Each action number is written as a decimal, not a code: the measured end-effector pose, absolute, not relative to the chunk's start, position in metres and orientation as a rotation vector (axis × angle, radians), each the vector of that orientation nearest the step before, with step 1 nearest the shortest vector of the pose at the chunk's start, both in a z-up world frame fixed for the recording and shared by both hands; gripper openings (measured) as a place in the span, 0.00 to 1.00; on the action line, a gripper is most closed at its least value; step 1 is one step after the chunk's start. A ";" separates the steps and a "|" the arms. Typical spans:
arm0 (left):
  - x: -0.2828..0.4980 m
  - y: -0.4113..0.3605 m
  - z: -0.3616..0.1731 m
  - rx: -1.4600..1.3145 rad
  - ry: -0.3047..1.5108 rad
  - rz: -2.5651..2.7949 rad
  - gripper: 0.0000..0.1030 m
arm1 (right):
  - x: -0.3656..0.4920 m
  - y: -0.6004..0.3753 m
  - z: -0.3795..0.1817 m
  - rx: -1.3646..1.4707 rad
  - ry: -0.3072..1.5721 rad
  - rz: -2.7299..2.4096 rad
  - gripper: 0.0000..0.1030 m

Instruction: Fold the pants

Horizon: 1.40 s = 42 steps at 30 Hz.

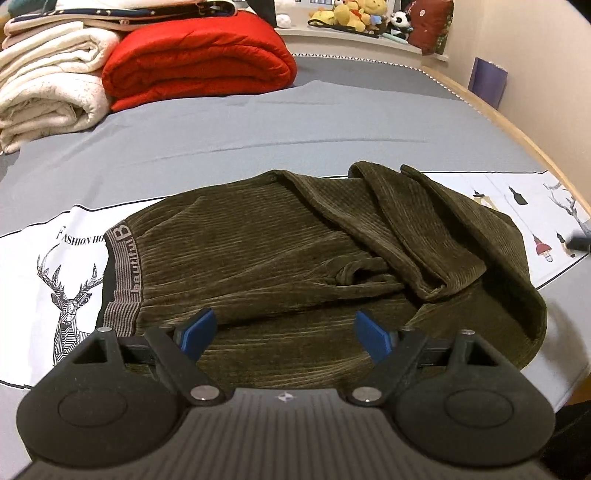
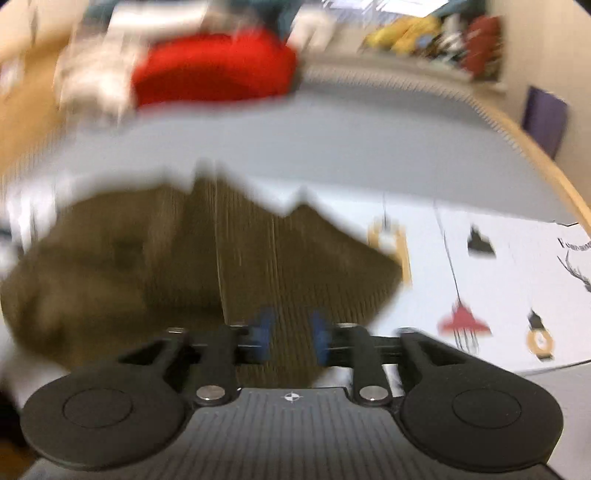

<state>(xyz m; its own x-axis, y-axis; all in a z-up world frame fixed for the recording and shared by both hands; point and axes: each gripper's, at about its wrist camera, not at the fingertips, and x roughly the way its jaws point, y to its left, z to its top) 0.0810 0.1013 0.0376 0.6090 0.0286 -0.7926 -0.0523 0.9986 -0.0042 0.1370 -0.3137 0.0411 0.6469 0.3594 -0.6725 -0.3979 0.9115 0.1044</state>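
Observation:
Olive-brown corduroy pants (image 1: 258, 251) lie on a white printed cloth (image 1: 44, 258) on the bed. Their grey lettered waistband (image 1: 123, 280) is at the left, and the legs are bunched in loose folds (image 1: 424, 229) at the right. My left gripper (image 1: 284, 332) hovers over the near edge of the pants. It is open wide, with nothing between its blue pads (image 1: 195, 332). The right wrist view is blurred. There the pants (image 2: 166, 280) fill the left middle, and my right gripper (image 2: 292, 334) is over their near right part. Its blue pads (image 2: 265, 332) stand apart, with only fabric visible beyond the gap.
A grey sheet (image 1: 258, 125) covers the bed. At the far left sit a folded red quilt (image 1: 199, 62) and white blankets (image 1: 48, 81). Plush toys (image 1: 362, 16) line a back shelf. The bed's wooden edge (image 1: 517, 125) curves along the right.

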 end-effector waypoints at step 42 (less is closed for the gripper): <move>0.084 0.100 0.032 -0.028 0.956 0.045 0.89 | 0.119 -0.533 -0.057 0.654 0.954 -0.624 0.05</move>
